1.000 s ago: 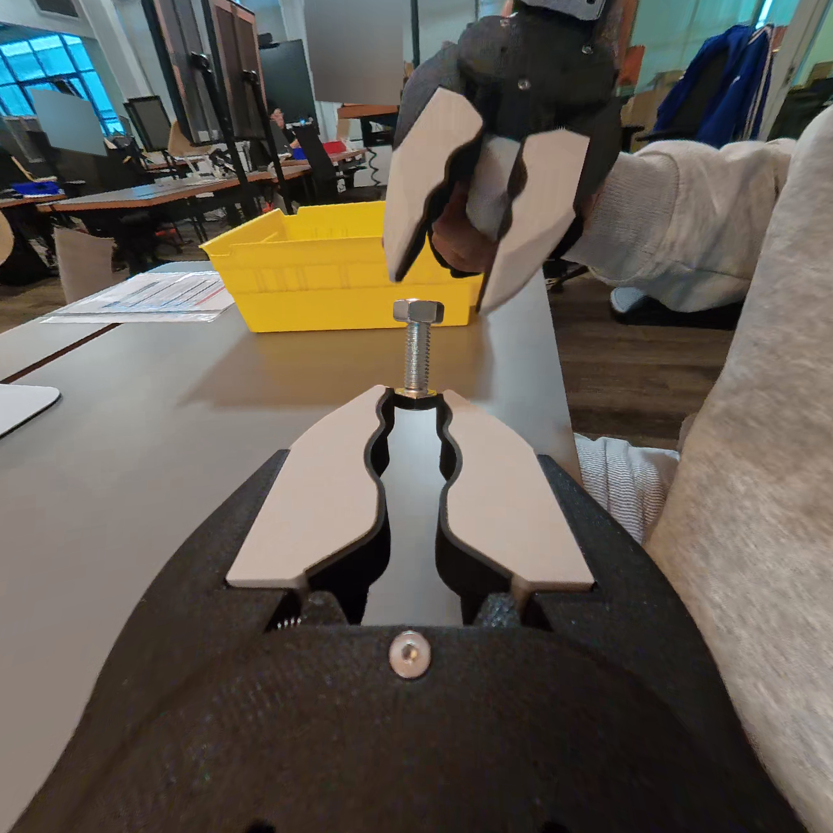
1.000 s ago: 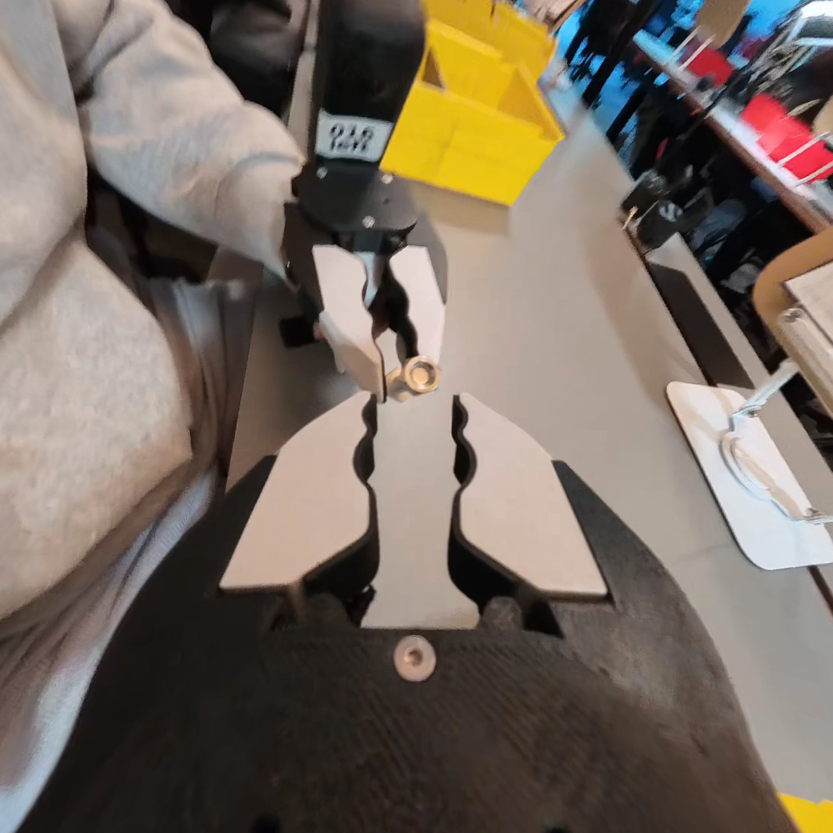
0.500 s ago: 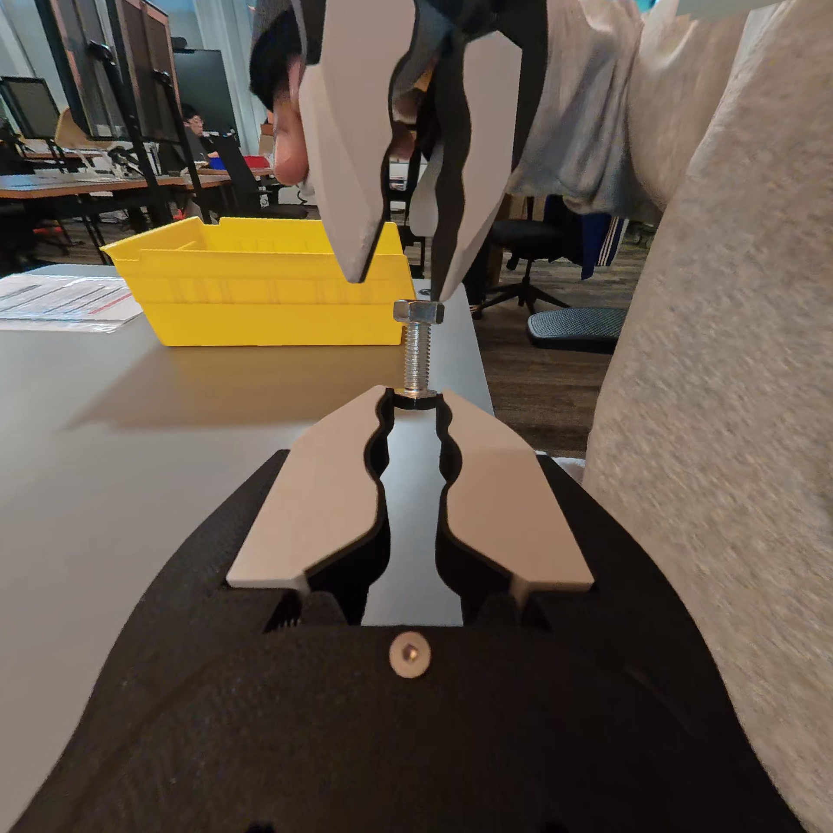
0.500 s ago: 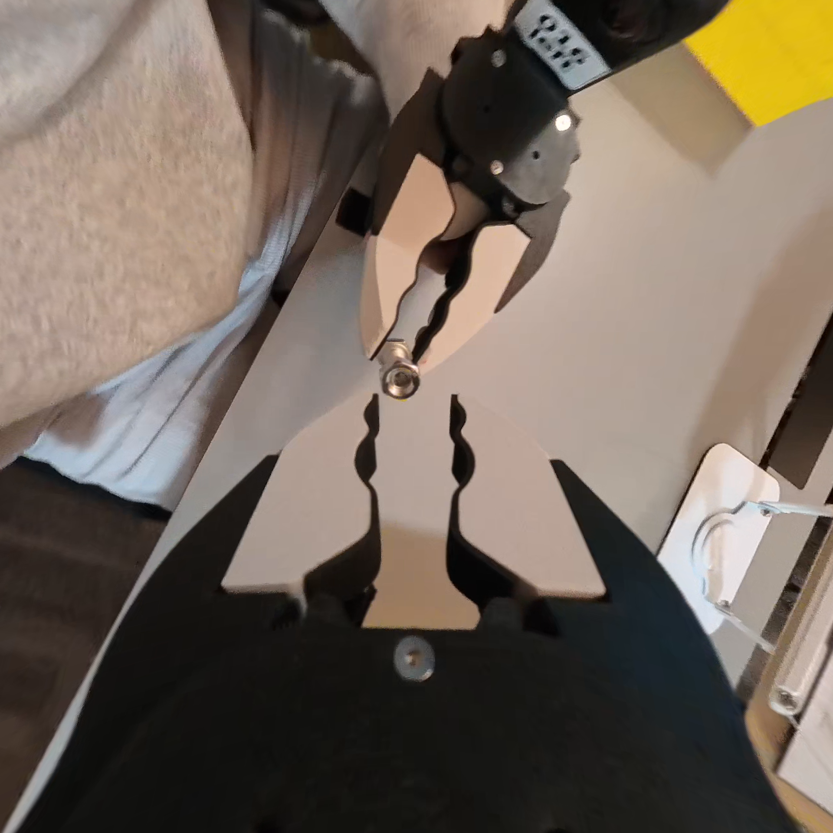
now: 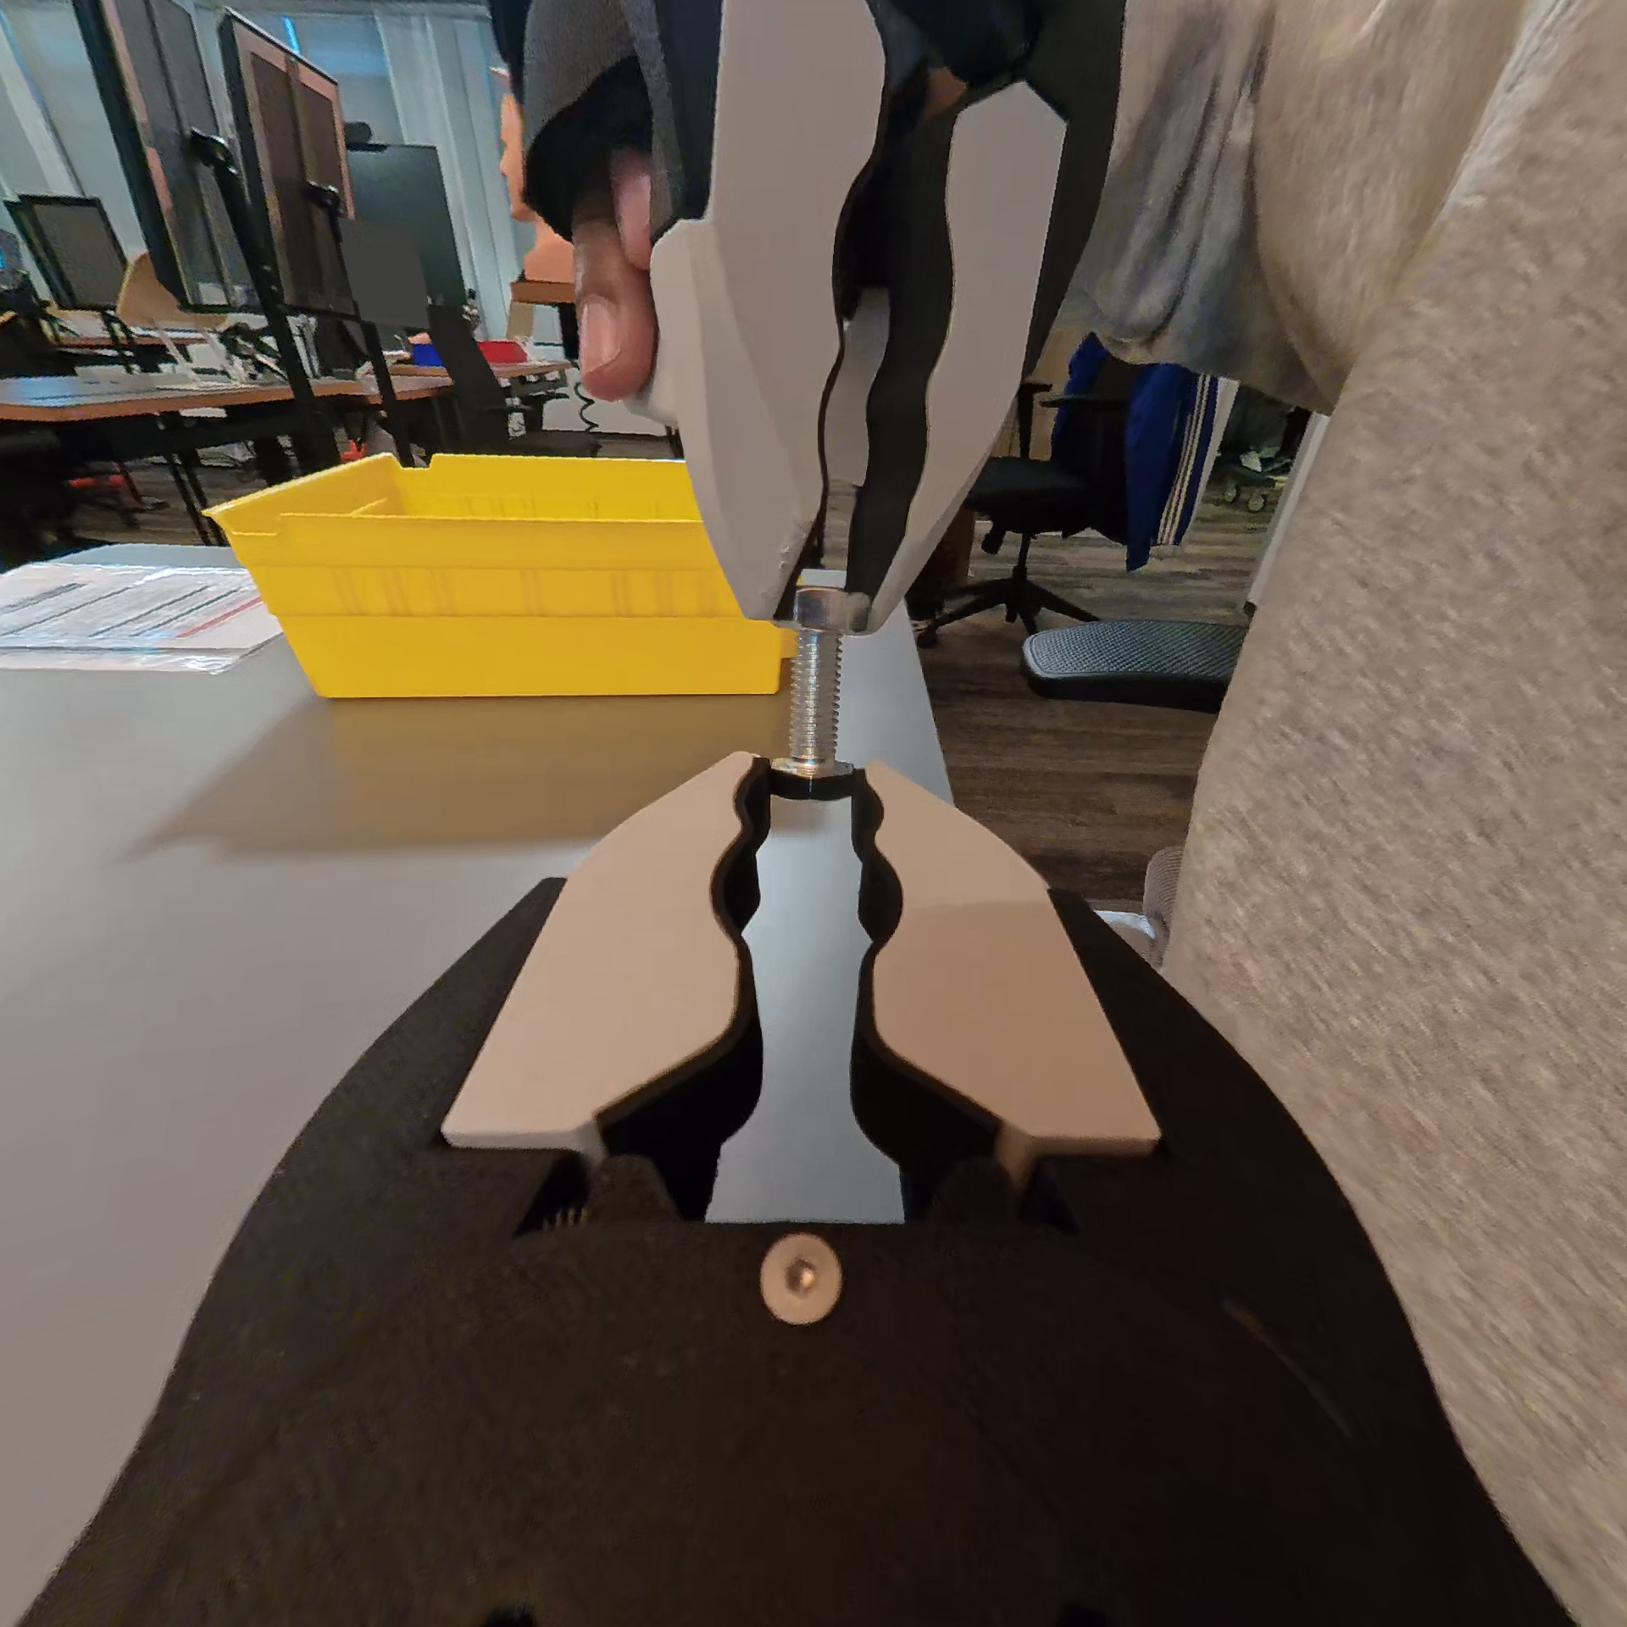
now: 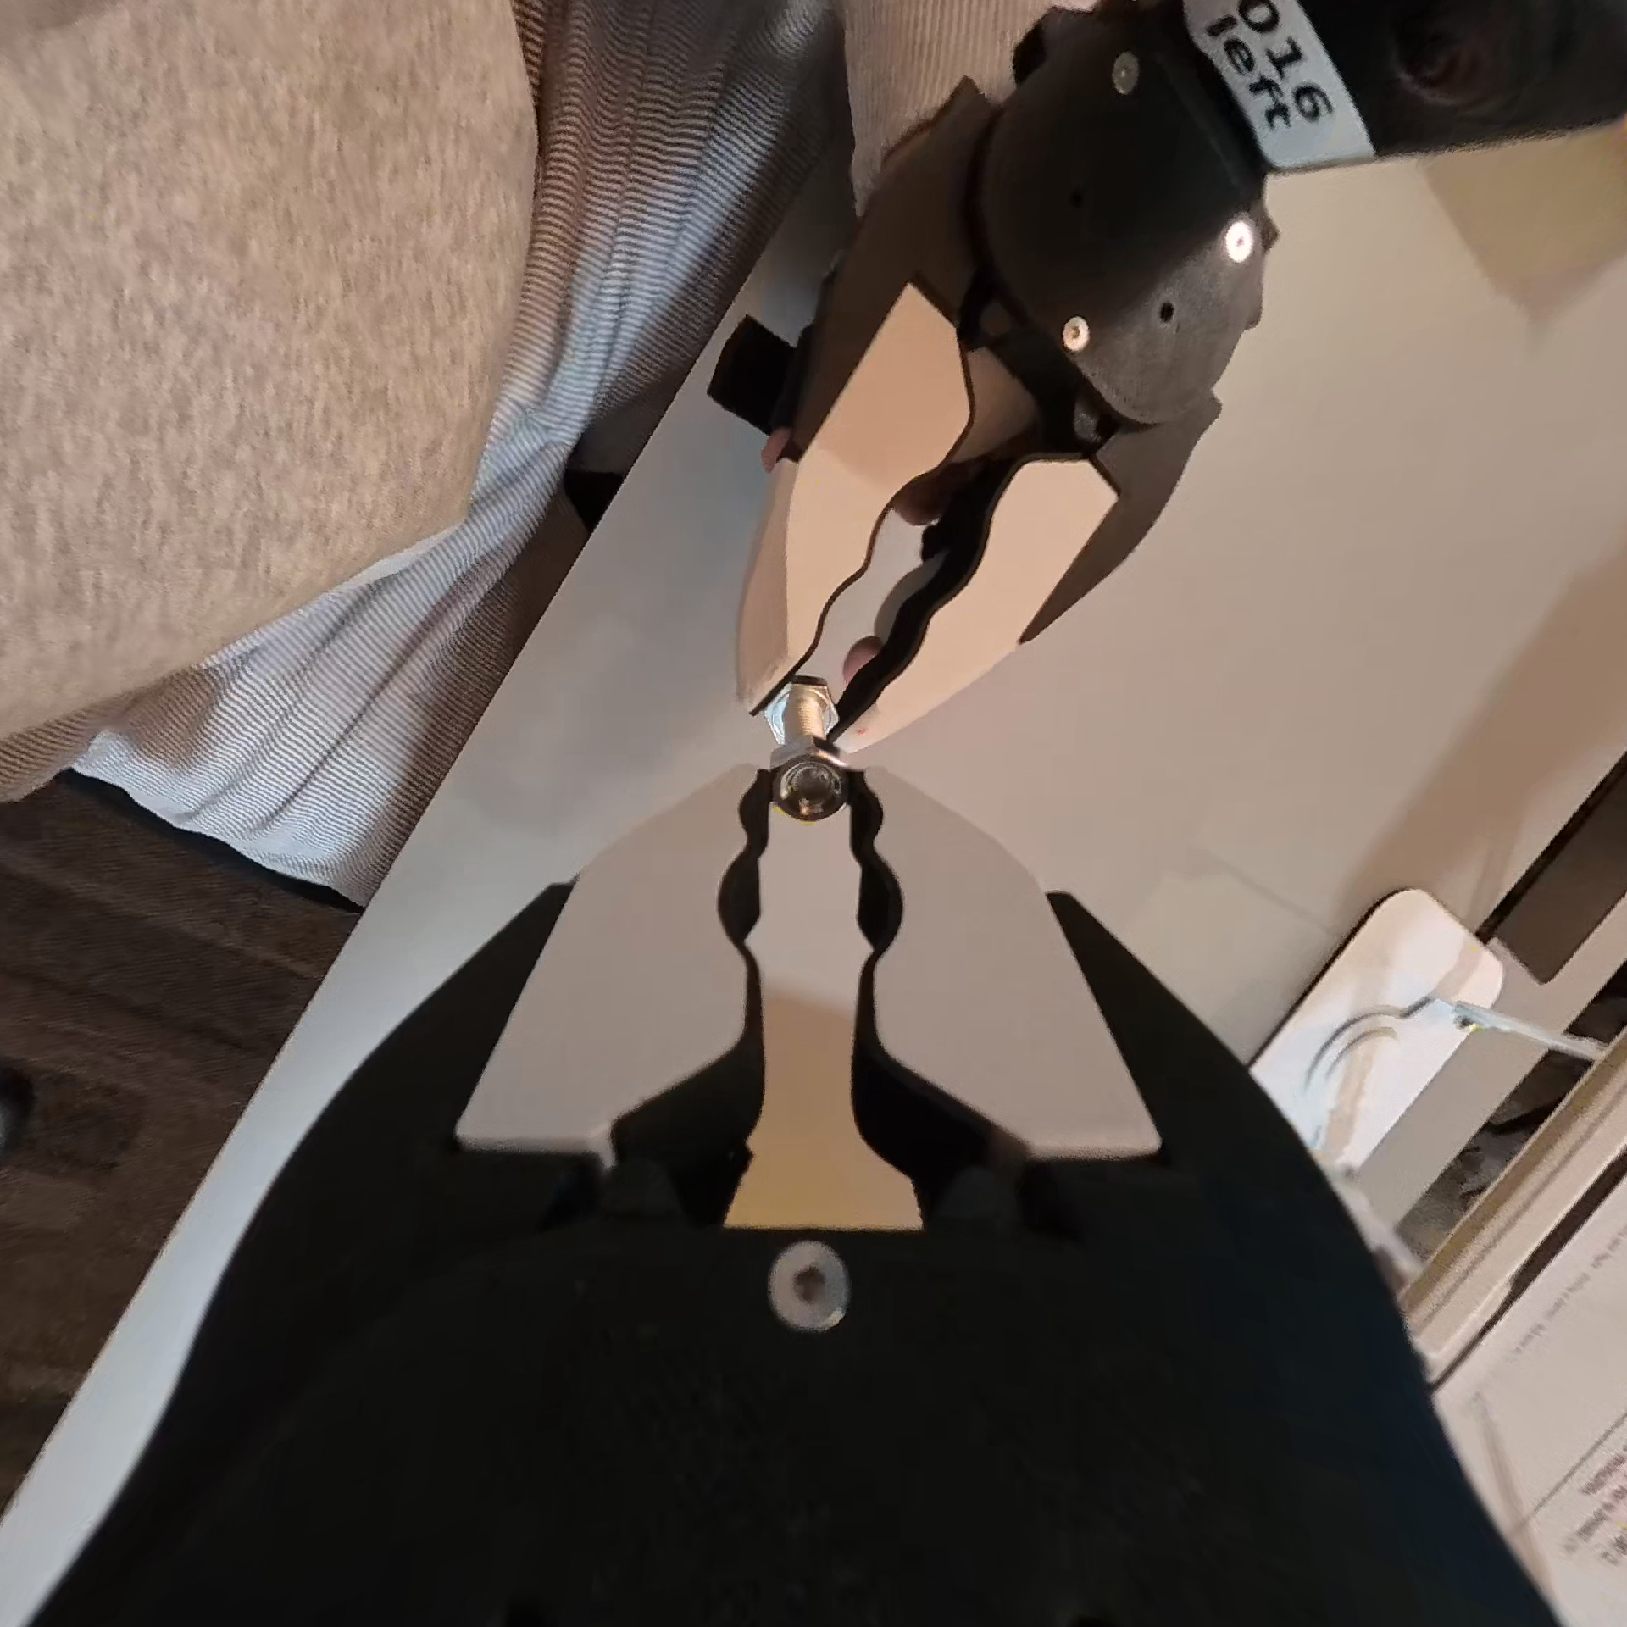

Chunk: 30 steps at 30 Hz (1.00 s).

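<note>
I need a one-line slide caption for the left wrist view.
Left gripper holds a nut on an upright bolt; right gripper grips its head.

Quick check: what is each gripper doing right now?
Left gripper: shut on the nut at the bolt's lower end.
Right gripper: shut on the bolt's head.

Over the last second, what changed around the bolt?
The right gripper came down from above and closed its tips on the bolt's hex head; a second ago it hung open, clear of it. The left gripper stayed shut on the nut at the bolt's lower end, bolt still upright. The yellow bin and the table are unchanged.
</note>
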Available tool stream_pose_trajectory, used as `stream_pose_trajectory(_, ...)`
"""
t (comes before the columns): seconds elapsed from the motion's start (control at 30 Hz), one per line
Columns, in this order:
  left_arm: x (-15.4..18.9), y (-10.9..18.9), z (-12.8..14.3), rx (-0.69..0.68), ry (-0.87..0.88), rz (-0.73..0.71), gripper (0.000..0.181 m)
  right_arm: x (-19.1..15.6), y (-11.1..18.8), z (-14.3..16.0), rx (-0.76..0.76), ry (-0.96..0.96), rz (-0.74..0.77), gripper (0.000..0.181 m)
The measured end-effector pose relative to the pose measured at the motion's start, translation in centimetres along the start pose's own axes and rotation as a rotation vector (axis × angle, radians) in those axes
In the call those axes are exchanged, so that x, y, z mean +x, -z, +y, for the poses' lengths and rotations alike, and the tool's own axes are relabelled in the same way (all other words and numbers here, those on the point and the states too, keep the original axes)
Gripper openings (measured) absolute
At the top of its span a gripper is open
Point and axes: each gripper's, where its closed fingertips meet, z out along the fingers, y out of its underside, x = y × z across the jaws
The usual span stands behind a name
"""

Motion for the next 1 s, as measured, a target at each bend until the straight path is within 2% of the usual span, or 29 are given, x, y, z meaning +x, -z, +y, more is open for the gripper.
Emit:
stream_pose_trajectory(0.2,-1.0,0.1,-0.1,0.000,-0.049,-0.093,0.018,0.7,-0.1,0.6,-0.044,-0.345,-0.032,0.018)
stream_pose_trajectory(0.3,-0.8,0.1,-0.4,0.019,-0.054,-0.095,0.019,0.6,0.2,0.4,-0.012,-0.430,-0.065,0.018)
stream_pose_trajectory(0.47,-0.6,0.3,-0.9,0.040,-0.042,-0.088,0.019,0.9,1.0,-0.1,0.034,-0.380,-0.027,0.026)
stream_pose_trajectory(0.63,-0.5,0.3,-0.9,0.045,-0.031,-0.079,0.018,-0.1,1.1,-1.2,0.074,-0.318,-0.071,0.035)
stream_pose_trajectory(1.0,-0.6,0.5,-1.4,0.073,-0.013,-0.088,0.018,-0.1,0.6,1.0,-0.026,-0.334,-0.071,0.032)
